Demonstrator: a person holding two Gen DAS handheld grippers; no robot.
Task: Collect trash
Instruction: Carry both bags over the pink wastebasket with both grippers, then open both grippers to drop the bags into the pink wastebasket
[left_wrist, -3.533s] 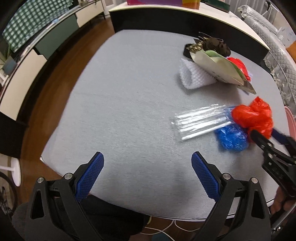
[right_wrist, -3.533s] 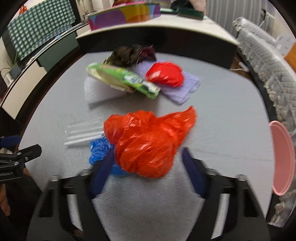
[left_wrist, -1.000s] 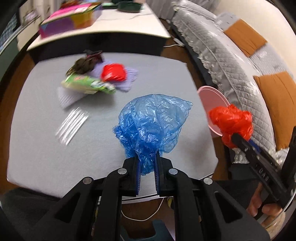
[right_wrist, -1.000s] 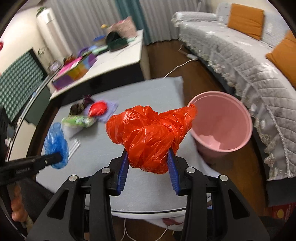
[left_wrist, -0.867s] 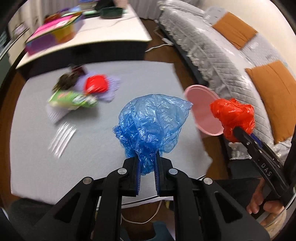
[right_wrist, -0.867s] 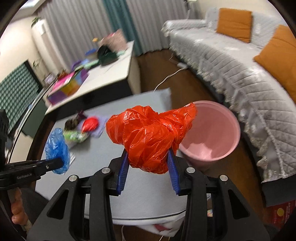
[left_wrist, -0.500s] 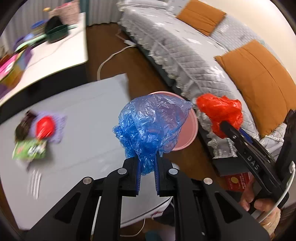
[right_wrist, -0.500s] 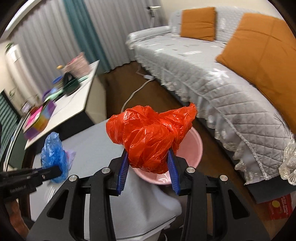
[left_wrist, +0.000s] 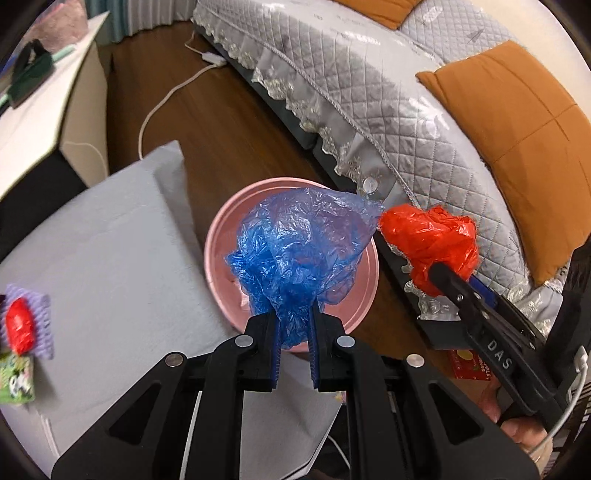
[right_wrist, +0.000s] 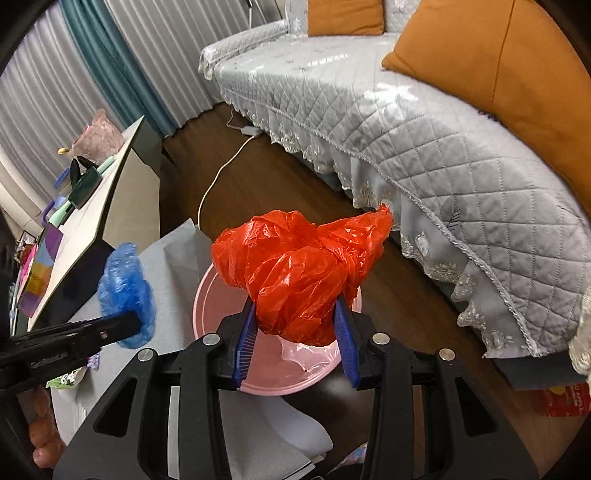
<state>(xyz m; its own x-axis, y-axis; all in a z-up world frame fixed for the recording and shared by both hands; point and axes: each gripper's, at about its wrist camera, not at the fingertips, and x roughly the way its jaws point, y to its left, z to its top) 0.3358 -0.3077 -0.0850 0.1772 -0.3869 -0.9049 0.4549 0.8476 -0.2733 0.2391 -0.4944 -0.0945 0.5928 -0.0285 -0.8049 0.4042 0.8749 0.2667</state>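
Left wrist view: looks forward and steeply down along the left gripper (left_wrist: 294, 347), close above the pink bin (left_wrist: 218, 254). Right wrist view: looks along the right gripper (right_wrist: 295, 345) toward the same bin (right_wrist: 207, 295), sofa (right_wrist: 424, 129) far right. Both share bin, sofa and grey table (left_wrist: 110, 258).

Crumpled blue bag (left_wrist: 295, 251), crumpled red bag (right_wrist: 299, 273) held above pink bin (left_wrist: 218, 240).
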